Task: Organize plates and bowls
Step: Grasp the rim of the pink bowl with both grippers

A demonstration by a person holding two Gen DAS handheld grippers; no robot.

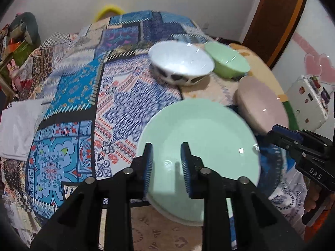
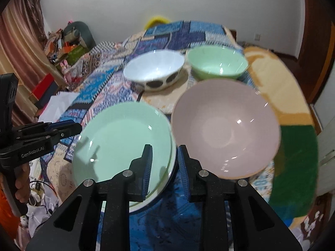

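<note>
- The left gripper (image 1: 166,167) has its blue-padded fingers (image 1: 149,163) parted to a moderate gap with nothing between them; they hang above the near part of the mint-green plate (image 1: 201,138), and whether they touch it cannot be told.
- The right gripper (image 2: 164,168) is also open by a similar gap and holds nothing. Its left finger (image 2: 147,167) overlaps the right rim of the mint-green plate (image 2: 123,142); its right finger sits over the dark blue cloth between that plate and the pink bowl (image 2: 226,127).
- In the right wrist view, a second rim shows just under the mint-green plate on its near right edge, so it seems to lie on another plate.
- The pink bowl stands upright just right of the plate, rims close; contact is unclear.
- Beyond them, a white bowl with dark oval spots (image 2: 153,71) and a light green bowl (image 2: 216,63) stand side by side, the white one on the left, on a beige mat (image 2: 167,99).
- All the dishes rest on a patchwork cloth (image 1: 83,96) of blue, red and white patterns.
- Each gripper shows in the other's view: the right one (image 1: 282,131) at the right edge, the left one (image 2: 69,125) at the left edge, each gripped by a hand (image 2: 22,179).
- The frames are motion-blurred, so fine contact is hard to judge.
</note>
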